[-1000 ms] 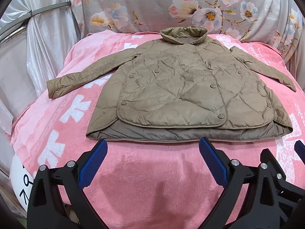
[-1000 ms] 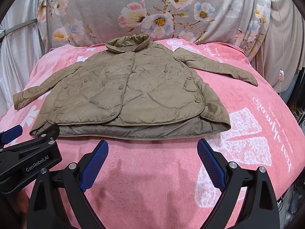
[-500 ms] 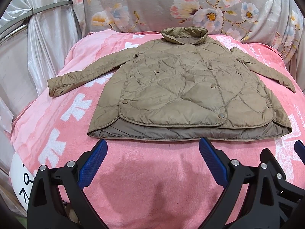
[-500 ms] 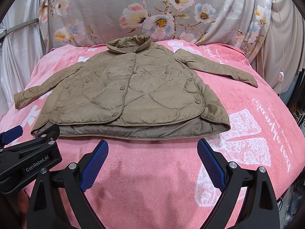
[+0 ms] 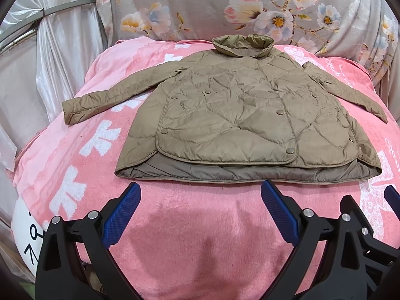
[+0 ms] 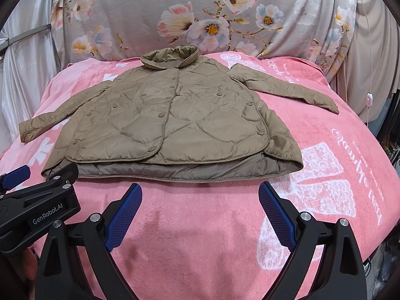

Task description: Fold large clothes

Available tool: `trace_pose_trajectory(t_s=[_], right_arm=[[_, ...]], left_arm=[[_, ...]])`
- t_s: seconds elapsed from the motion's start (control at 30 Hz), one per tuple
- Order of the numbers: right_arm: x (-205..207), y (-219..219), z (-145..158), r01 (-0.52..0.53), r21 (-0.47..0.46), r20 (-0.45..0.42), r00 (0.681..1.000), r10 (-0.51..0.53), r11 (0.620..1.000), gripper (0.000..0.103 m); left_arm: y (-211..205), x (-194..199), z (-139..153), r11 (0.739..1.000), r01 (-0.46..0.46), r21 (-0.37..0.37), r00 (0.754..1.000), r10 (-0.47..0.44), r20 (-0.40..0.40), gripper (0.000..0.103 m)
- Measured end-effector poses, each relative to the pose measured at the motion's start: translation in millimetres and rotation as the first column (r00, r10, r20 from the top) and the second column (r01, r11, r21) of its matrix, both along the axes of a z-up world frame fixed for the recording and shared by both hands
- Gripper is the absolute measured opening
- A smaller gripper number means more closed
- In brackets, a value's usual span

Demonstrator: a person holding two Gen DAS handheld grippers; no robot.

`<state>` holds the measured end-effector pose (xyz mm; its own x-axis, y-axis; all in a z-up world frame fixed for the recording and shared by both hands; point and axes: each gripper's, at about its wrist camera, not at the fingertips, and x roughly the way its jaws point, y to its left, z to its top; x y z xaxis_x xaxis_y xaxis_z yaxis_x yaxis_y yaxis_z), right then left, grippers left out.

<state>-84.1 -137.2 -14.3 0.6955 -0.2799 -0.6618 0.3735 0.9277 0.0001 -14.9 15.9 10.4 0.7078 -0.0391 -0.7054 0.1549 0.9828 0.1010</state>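
Bare pink blanket (image 5: pixel 200 225) lies open directly ahead of the left gripper (image 5: pixel 201 195) and the right gripper (image 6: pixel 200 195), both spread wide. Beyond their tips the jacket (image 5: pixel 250 115) spans the width, sleeves outstretched. The floral drape (image 6: pixel 200 12) closes off the far side; grippers crowd each other inboard.

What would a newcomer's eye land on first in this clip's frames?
A tan quilted snap-button jacket lies flat, front up, sleeves spread, in the middle of a pink plush blanket. Behind it hangs a grey floral cloth. Both blue-padded grippers, left gripper and right gripper, hover open short of the hem.
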Motion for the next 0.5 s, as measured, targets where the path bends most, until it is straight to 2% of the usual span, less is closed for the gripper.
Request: trace_pose_trajectory(t_s=[0.5], right_arm=[[0.3, 1.6, 0.4, 0.000, -0.002, -0.003, 1.000, 0.000, 1.000, 0.092]], left_arm=[[1.1, 0.0, 1.1, 1.000, 0.000, -0.003, 1.000, 0.000, -0.002, 0.094]])
